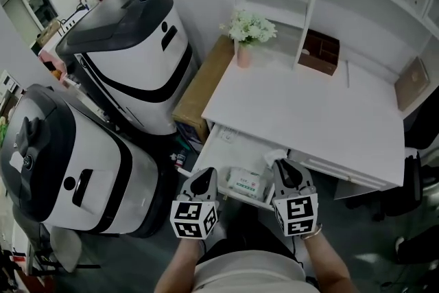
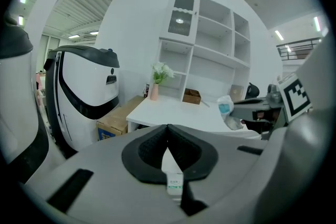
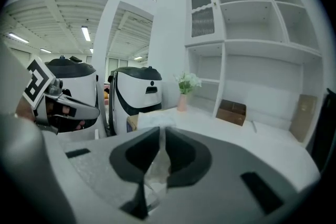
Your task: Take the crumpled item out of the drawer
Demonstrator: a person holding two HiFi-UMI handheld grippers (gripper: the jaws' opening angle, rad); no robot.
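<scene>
The white desk's drawer (image 1: pixel 218 145) stands pulled out. My right gripper (image 1: pixel 284 168) hovers over its right end, shut on the crumpled item (image 1: pixel 276 156), a wad of white and clear wrap with some blue. The wad sits pinched between the pads in the right gripper view (image 3: pixel 154 171), and the left gripper view shows it (image 2: pixel 226 110) hanging from the right gripper (image 2: pixel 251 108). My left gripper (image 1: pixel 203 179) is over the drawer's left front, its tips (image 2: pixel 168 128) together. A white pack with a green label (image 1: pixel 245 182) lies in the drawer and shows through the slit behind those tips.
The white desk (image 1: pixel 309 113) has a shelf unit at the back, a pink vase of flowers (image 1: pixel 248 34) and a brown box (image 1: pixel 320 51). A cardboard box (image 1: pixel 202 89) stands left of the desk. Two large white-and-black machines (image 1: pixel 130 58) (image 1: pixel 62 161) stand on the left.
</scene>
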